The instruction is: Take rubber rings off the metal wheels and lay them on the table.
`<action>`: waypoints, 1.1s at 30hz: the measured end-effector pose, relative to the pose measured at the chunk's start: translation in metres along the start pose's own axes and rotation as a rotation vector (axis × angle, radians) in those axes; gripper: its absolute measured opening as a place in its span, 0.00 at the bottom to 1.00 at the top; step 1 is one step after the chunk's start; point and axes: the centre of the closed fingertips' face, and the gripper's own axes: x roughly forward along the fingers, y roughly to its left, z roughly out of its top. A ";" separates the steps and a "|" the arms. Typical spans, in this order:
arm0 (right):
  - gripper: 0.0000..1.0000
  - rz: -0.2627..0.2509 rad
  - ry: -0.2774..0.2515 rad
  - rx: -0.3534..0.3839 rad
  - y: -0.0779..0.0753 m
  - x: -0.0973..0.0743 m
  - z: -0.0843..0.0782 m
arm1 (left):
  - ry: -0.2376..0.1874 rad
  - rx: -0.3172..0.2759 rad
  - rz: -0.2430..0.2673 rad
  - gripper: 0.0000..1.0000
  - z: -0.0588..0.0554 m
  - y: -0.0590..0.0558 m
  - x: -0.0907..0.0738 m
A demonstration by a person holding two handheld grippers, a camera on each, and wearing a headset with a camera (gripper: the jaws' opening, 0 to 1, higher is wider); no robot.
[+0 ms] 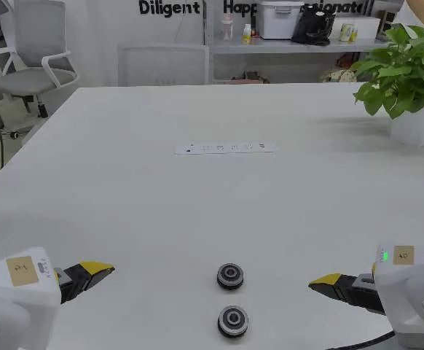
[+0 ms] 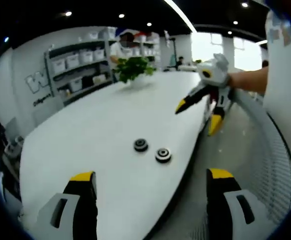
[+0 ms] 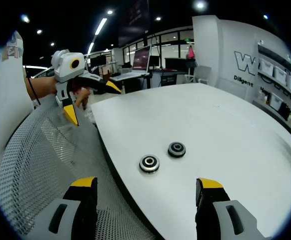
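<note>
Two small metal wheels with black rubber rings lie on the white table (image 1: 197, 204) near its front edge, the far wheel (image 1: 230, 275) just beyond the near wheel (image 1: 232, 321). My left gripper (image 1: 97, 271) hovers at the lower left, open and holding nothing. At the lower right my right gripper (image 1: 326, 281) is open too, its jaws pointing in toward the wheels. In the left gripper view my left gripper (image 2: 150, 182) faces the far wheel (image 2: 140, 145) and the near wheel (image 2: 162, 155). In the right gripper view my right gripper (image 3: 146, 186) faces the near wheel (image 3: 149, 163) and the far wheel (image 3: 176, 149).
A flat white strip (image 1: 225, 148) lies across the middle of the table. A potted plant (image 1: 405, 69) stands at the far right corner. An office chair (image 1: 41, 51) and shelves (image 1: 299, 44) are beyond the table.
</note>
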 end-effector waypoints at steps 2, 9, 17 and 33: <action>0.76 -0.001 0.000 0.001 0.000 0.000 0.000 | 0.002 0.004 0.000 0.88 -0.001 0.000 0.000; 0.75 -0.004 0.013 -0.020 0.000 -0.001 -0.001 | 0.001 0.003 -0.001 0.88 -0.001 0.000 0.000; 0.74 -0.004 0.008 -0.010 -0.001 -0.002 -0.001 | -0.002 0.004 0.003 0.88 -0.001 0.001 -0.001; 0.74 -0.008 -0.045 0.041 -0.003 -0.005 0.006 | 0.004 -0.003 -0.008 0.89 -0.001 -0.001 -0.001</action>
